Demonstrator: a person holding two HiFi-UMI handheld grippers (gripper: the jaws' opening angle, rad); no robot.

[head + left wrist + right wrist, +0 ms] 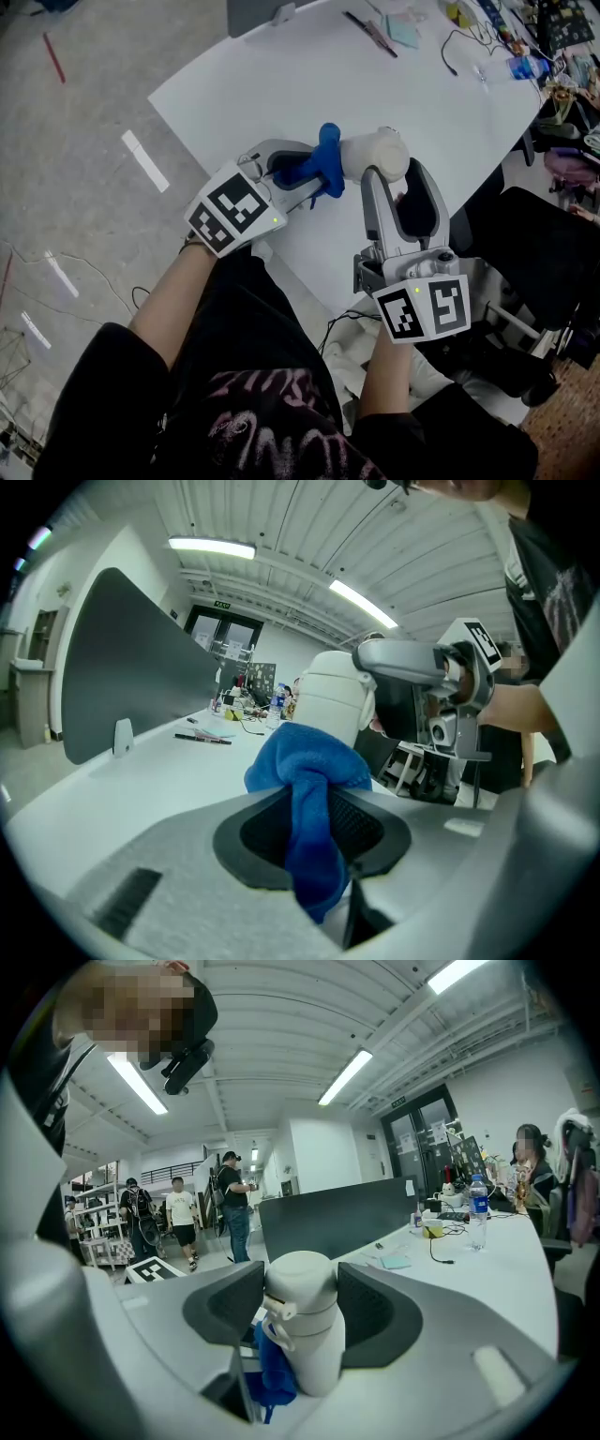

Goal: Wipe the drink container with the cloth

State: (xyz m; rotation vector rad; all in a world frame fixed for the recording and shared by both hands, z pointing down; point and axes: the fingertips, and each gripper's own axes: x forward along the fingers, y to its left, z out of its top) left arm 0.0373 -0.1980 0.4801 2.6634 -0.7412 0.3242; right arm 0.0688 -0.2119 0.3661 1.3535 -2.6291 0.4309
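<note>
White drink container point(305, 1326): a cream-white, cylinder-shaped plastic bottle with a rounded lid and a small carry loop. It is held off the surface, over the white desk point(281, 84) and close to its near edge.
Right gripper point(305, 1307): the grey two-jaw claw stands wide, and its dark ribbed pads clamp the container at lid height, one on each side. The body hangs free below the pads.
Blue cloth point(309, 789): a soft microfibre rag bunched into a knot ahead of the jaws, with a tail hanging down between them. In the head view it lies against the container's side that faces the left claw.
Left gripper point(314, 808): its jaws are nearly together and pinch the cloth's neck, with nothing else between them.
Step in hand: rubbing the cloth wad along the container's wall, as I judge it.
Doing it well: hold the right claw steady as the anvil. Press only with the padded wad, not the jaw tips, and stroke along the body towards the lid. Turn the container between strokes so the far side gets wiped too.
Risk: a hard sideways push could twist the smooth bottle in the pads, and a loose pinch could shed the cloth.
Desk's far edge: pens, cables and a water bottle, well apart from the work.
</note>
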